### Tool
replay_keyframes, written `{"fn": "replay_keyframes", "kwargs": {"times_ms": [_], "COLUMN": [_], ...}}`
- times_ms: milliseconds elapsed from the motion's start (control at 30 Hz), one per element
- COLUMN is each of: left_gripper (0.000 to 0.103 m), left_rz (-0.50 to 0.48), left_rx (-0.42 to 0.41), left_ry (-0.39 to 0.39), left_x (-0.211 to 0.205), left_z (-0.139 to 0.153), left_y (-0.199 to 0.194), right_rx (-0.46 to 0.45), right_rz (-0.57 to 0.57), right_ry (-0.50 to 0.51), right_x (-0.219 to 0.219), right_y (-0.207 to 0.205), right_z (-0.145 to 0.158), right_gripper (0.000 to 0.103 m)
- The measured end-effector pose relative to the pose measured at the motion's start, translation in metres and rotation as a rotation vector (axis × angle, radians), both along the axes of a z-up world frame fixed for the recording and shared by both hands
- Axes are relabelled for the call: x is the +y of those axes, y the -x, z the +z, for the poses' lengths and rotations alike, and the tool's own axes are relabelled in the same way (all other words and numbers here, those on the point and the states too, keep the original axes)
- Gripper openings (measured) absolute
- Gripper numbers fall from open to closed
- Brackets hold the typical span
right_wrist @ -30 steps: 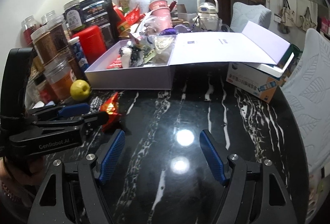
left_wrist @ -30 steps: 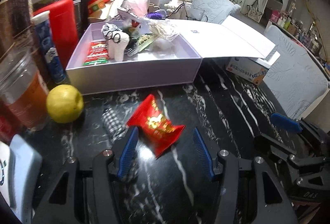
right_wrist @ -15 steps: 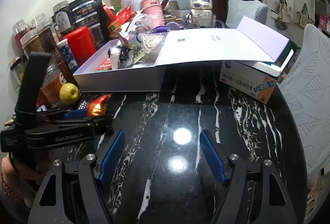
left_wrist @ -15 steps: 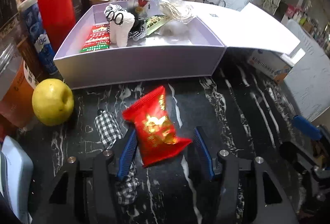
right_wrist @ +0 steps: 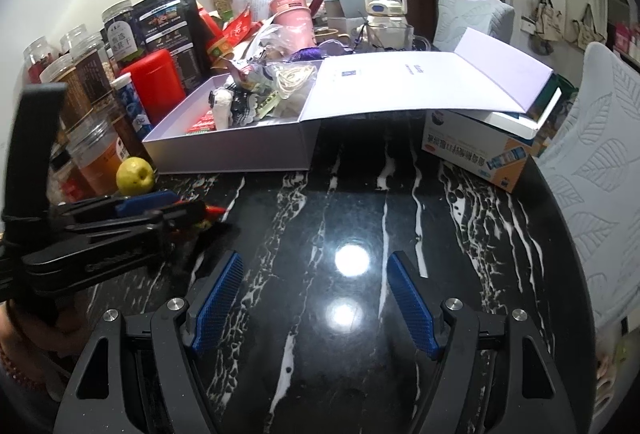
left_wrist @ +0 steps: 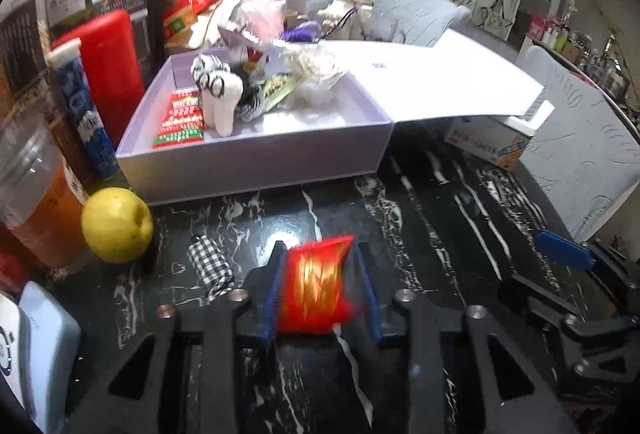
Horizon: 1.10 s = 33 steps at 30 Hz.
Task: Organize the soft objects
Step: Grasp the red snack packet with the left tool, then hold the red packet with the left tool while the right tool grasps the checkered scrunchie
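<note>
My left gripper [left_wrist: 318,290] is shut on a red foil snack packet [left_wrist: 316,288] and holds it just above the black marble table, in front of the open lilac box [left_wrist: 256,162]. The box holds a white plush toy [left_wrist: 218,94], red wrapped bars and other soft items. A black-and-white checked cloth roll [left_wrist: 210,266] lies on the table left of the packet. My right gripper [right_wrist: 316,298] is open and empty over bare marble; the left gripper [right_wrist: 120,230] shows at its left with a red tip of the packet [right_wrist: 214,210].
A yellow apple [left_wrist: 116,224] sits left of the box, by jars and a red canister [left_wrist: 106,70]. The box lid [right_wrist: 420,82] lies open to the right over a carton [right_wrist: 476,150]. A padded chair [right_wrist: 596,162] stands at the right edge.
The left gripper's jaws have closed on the red packet and lifted it off the table, now upright between the fingers. The right gripper has stayed open and nearly still.
</note>
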<state>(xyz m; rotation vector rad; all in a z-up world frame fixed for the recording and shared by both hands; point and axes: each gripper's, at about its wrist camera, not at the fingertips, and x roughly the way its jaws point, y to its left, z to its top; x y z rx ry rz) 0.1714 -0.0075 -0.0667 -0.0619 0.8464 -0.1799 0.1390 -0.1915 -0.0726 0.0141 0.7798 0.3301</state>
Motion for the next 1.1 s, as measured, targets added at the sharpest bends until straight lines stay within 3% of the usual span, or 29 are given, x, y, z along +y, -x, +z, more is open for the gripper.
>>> {"fn": "replay_keyframes", "kwargs": {"times_ms": [233, 467, 533, 633, 700, 833, 867, 933, 1100], "left_gripper": [0.032, 0.032, 0.033, 0.041, 0.042, 0.043, 0.043, 0.034, 0.033], "left_rz": [-0.005, -0.012, -0.004, -0.017, -0.012, -0.007, -0.005, 0.003, -0.009], "left_rx": [-0.014, 0.088, 0.108, 0.135, 0.191, 0.143, 0.134, 0.113, 0.062], "left_ry": [0.013, 0.08, 0.054, 0.046, 0.037, -0.004, 0.0, 0.0, 0.043], "left_x": [0.011, 0.014, 0.011, 0.006, 0.003, -0.002, -0.001, 0.0, 0.005], "left_z": [0.008, -0.011, -0.016, -0.024, -0.034, -0.037, -0.037, -0.039, -0.023], "left_y": [0.014, 0.002, -0.002, -0.009, -0.016, -0.015, -0.015, -0.013, -0.001], "right_rx": [-0.013, -0.01, -0.009, -0.003, 0.0, 0.004, 0.006, 0.011, 0.018], "right_rz": [0.026, 0.041, 0.038, 0.025, 0.017, 0.009, 0.008, 0.008, 0.012], "right_ry": [-0.009, -0.001, 0.0, 0.001, 0.002, -0.002, -0.006, -0.012, -0.02], "right_x": [0.011, 0.019, 0.018, 0.015, 0.012, 0.007, 0.007, 0.005, 0.005], "right_y": [0.007, 0.012, 0.013, 0.013, 0.012, 0.011, 0.01, 0.009, 0.007], "right_z": [0.006, 0.004, 0.003, 0.002, 0.002, 0.0, 0.0, -0.002, -0.003], "right_gripper": [0.075, 0.075, 0.075, 0.075, 0.075, 0.075, 0.075, 0.075, 0.075]}}
